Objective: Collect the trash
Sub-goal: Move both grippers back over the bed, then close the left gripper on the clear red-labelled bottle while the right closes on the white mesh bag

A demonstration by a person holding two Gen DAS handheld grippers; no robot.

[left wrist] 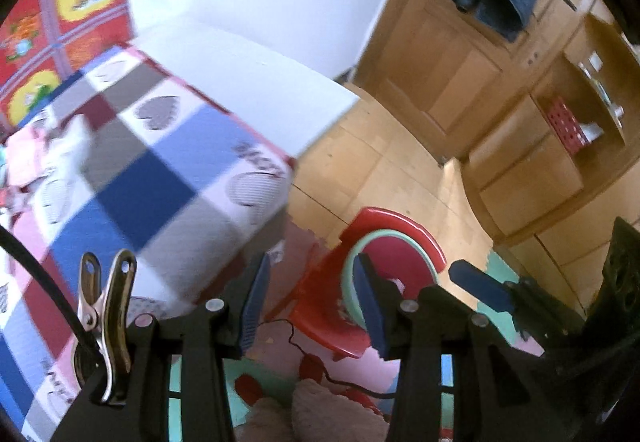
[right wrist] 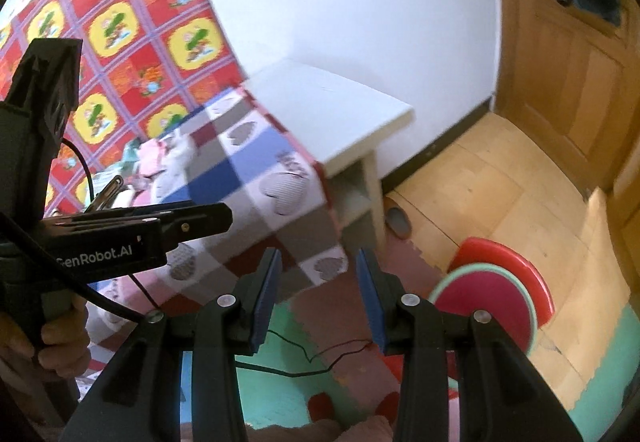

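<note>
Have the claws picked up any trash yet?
Not yet. Both the left claw and the right claw are open with nothing between their fingers, so nothing is in hand. No trash bag or bin shows here, so I can't tell if anything has been collected. Still left: the jumble of soft things on the checkered bed, near the patterned wall, may need sorting.

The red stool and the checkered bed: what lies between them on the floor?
Foam puzzle mat with a thin black cable across it, seen in the right wrist view.
</note>
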